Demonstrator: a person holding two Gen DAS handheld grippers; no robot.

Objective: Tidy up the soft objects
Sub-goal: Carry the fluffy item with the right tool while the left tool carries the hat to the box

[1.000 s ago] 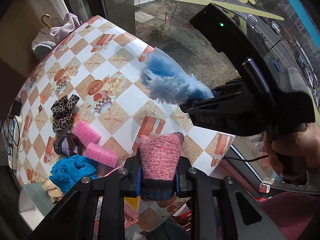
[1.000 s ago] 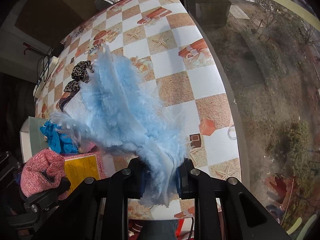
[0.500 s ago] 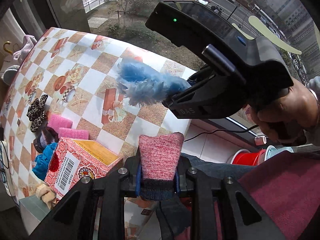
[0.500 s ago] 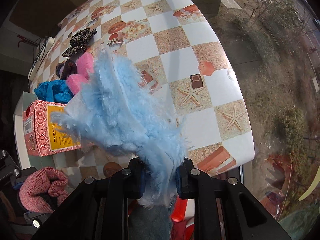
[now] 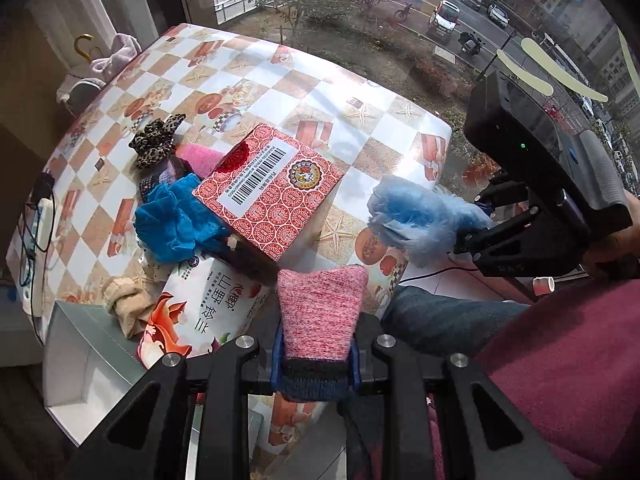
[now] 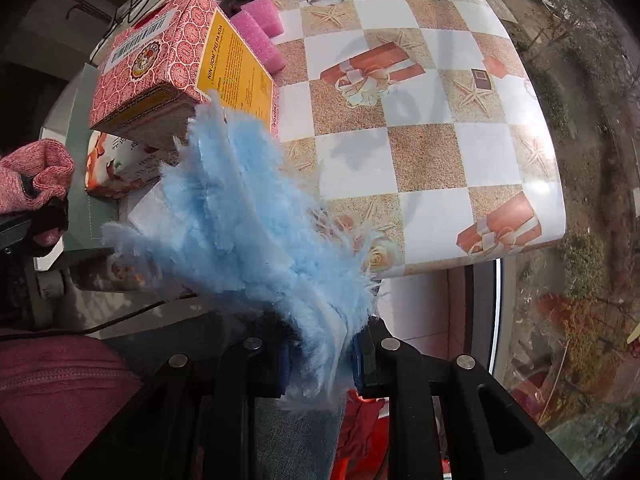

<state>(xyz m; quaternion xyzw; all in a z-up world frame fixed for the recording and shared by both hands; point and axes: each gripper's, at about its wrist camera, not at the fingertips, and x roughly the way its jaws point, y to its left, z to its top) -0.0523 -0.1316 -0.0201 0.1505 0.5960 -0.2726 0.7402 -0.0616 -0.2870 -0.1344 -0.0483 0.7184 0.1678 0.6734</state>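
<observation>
The left gripper (image 5: 316, 360) is hovering off the near edge of the table (image 5: 280, 80), its jaws clamped on a pink knitted sock (image 5: 322, 312) standing upright between them. The right gripper (image 6: 324, 360) is hanging alongside to the right, off the same edge, jaws gripping a fluffy blue cloth (image 6: 248, 220). A red patterned box (image 5: 268, 192) is lying tilted on a printed packet (image 5: 204, 304), beside a blue mesh cloth (image 5: 176, 220), pink sponges (image 6: 256, 36) and a leopard scrunchie (image 5: 154, 146).
</observation>
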